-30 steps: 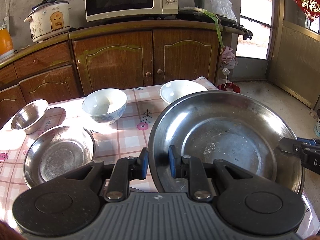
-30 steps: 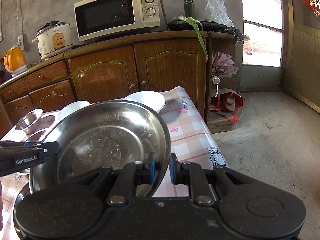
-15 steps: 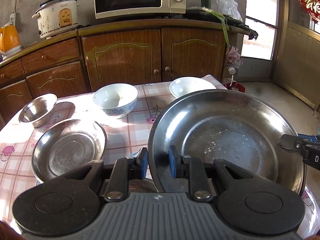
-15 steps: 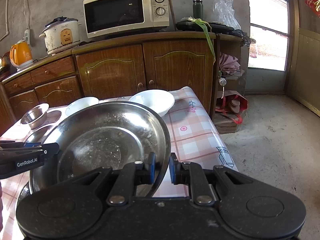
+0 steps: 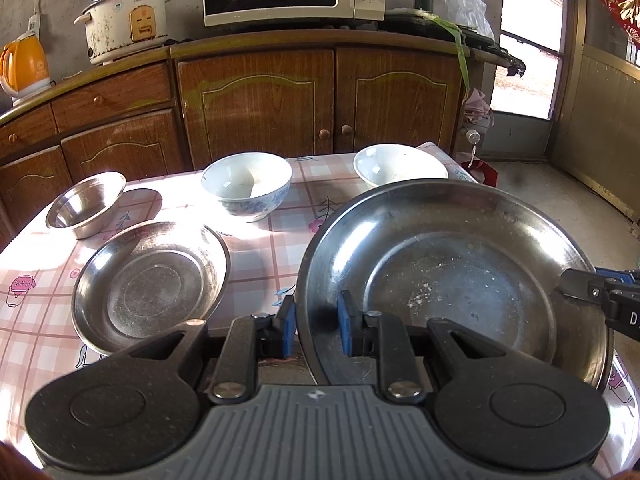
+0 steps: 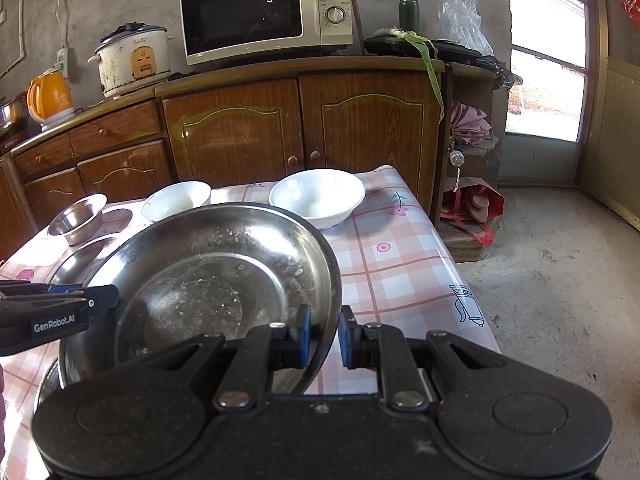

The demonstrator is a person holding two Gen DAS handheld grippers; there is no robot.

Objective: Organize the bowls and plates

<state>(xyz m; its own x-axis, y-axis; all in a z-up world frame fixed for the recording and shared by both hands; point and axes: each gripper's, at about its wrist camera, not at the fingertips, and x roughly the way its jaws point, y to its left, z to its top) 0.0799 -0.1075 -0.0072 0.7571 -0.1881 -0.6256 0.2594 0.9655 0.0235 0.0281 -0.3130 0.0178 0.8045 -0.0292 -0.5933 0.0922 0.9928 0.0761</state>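
Both hand-held grippers, left (image 5: 316, 330) and right (image 6: 323, 336), clamp the big steel plate (image 5: 452, 276); smaller plate (image 5: 150, 284) and three bowls sit unstacked on the tabletop (image 5: 256, 248).

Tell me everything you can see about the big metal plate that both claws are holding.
The big metal plate is round, shallow, apparently of steel, with a flat centre and a wide sloping rim. It is empty, dull, and speckled with whitish residue. It is held tilted above the checked tablecloth. The left claw pinches its left rim and the right claw its right rim.
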